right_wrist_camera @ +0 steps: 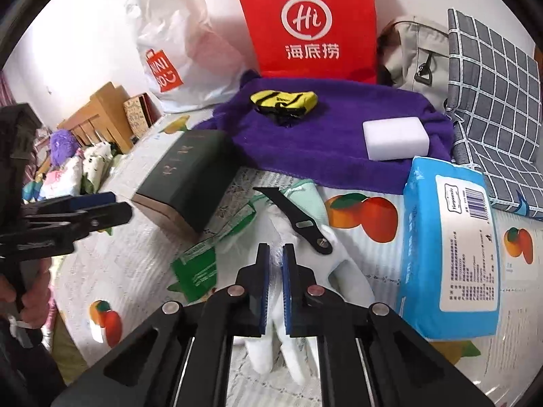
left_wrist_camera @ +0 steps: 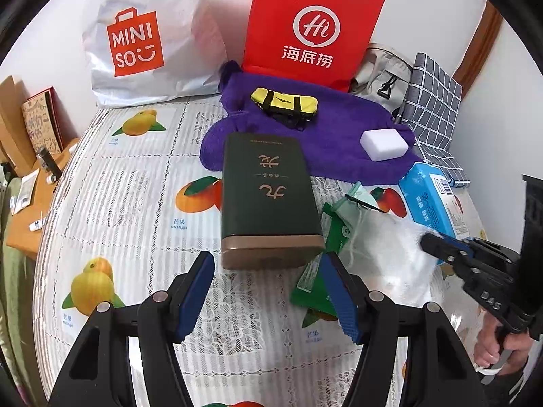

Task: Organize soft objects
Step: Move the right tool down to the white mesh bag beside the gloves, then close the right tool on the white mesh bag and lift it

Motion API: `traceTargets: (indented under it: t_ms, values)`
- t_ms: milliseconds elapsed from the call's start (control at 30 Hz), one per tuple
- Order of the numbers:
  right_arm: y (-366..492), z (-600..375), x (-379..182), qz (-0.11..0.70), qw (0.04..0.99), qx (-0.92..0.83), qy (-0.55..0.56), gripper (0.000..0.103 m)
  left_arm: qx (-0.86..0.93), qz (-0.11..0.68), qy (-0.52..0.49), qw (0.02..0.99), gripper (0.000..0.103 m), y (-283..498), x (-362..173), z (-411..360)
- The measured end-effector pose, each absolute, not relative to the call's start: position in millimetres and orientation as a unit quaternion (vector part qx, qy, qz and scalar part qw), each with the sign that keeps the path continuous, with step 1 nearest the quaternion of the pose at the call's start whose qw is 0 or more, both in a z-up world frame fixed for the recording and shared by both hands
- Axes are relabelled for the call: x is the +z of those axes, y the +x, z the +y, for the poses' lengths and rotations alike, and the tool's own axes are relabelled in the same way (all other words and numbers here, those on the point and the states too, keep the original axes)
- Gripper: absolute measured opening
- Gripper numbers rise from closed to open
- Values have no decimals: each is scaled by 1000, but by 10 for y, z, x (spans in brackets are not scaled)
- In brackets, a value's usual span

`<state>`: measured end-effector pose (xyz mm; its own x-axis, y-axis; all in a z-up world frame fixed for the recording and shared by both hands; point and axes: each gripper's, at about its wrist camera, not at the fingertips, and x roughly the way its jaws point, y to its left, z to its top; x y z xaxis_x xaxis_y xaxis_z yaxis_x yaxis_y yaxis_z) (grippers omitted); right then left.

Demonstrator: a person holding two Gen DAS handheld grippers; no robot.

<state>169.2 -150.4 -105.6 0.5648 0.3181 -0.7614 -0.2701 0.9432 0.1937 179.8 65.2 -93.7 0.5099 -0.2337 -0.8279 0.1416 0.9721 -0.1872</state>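
A white glove [right_wrist_camera: 342,271] lies on the fruit-print bedspread [right_wrist_camera: 373,257], and my right gripper [right_wrist_camera: 275,257] is shut on its fabric. A black strap [right_wrist_camera: 295,217] rests on the glove's far end. From the left wrist view, the right gripper [left_wrist_camera: 427,242] pinches the glove [left_wrist_camera: 390,251] at the right. My left gripper [left_wrist_camera: 268,268] stands open just short of the near end of a dark green box [left_wrist_camera: 268,200], touching nothing. Behind lies a purple towel [left_wrist_camera: 305,149] with a yellow pouch [left_wrist_camera: 285,101] and a white sponge [left_wrist_camera: 383,144] on it.
A blue tissue pack [right_wrist_camera: 448,251] lies right of the glove, a green packet [right_wrist_camera: 197,268] left of it. At the back stand a red paper bag [right_wrist_camera: 305,23], a white Miniso bag [right_wrist_camera: 176,51], a beige backpack [right_wrist_camera: 414,54] and a checked grey cloth [right_wrist_camera: 495,101]. A wooden bedside table [left_wrist_camera: 27,210] is at the left.
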Motion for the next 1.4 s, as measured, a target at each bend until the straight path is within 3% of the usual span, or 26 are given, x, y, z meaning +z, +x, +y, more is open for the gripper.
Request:
traceTargets:
  t_ms: [400,700,733,767,833,900,1000,1300,1400]
  values:
    - [942,-1969,-767,409,896,162,57,6,-112,483,-43,868,64,1576,-921,443]
    - [528,-2584,-1252,460,883,85,32,13,-112,490,-33,864,64,1444,-1011,183]
    - [512,-2609,-1313,466,880,85,31,15,-112,491,-34,863,64,1432,-1026,166]
    - [493,-2637,-1396,475,875,91,30,24,-112,492,-36,862,64,1425,-1044,146]
    - [432,-2656,-1484,475,873,102,23,44,-112,496,-35,860,64,1407,-1082,96]
    - [387,-2641,-1515,465,878,118,14,70,-111,499,-30,859,64,1377,-1118,44]
    - [383,-2567,-1536,444,885,137,-6,83,-112,503,-26,857,64,1342,-1153,-11]
    - [554,-2183,-1852,471,869,140,-61,86,-109,507,-9,855,64,1256,-1194,-123]
    - [521,-2152,-1890,462,875,131,-58,92,-105,509,-4,854,64,1238,-1208,-141]
